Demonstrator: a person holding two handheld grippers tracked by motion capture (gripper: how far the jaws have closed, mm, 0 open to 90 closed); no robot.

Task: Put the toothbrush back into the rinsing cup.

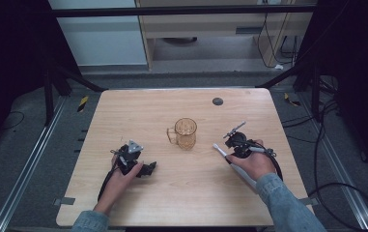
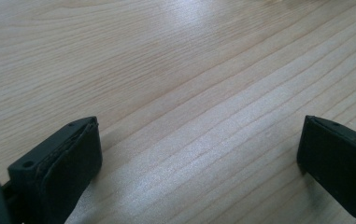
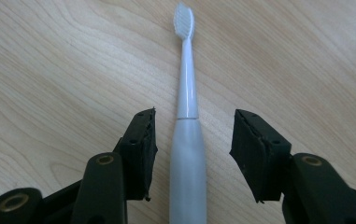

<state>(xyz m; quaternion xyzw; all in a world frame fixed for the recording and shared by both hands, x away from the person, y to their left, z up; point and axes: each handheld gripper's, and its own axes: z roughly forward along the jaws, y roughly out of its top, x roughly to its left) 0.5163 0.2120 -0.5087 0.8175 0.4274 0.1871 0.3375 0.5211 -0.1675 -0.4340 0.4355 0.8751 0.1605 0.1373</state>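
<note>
Our right gripper [image 3: 192, 154] straddles the toothbrush [image 3: 187, 140] near the table's [image 1: 123, 111] right edge, jaws apart, nothing grasped yet. Left gripper [image 2: 199, 154] idles wide open; the mug [image 1: 185, 133] waits mid-table.

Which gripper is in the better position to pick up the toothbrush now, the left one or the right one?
The right gripper, probably. Its open jaws already stand on both sides of the toothbrush handle, so it needs only to close. The left gripper is open over bare table, on the other side of the glass mug.

high: above, facing forward-down | gripper views: close, sharing the table [image 1: 181, 193]
</note>
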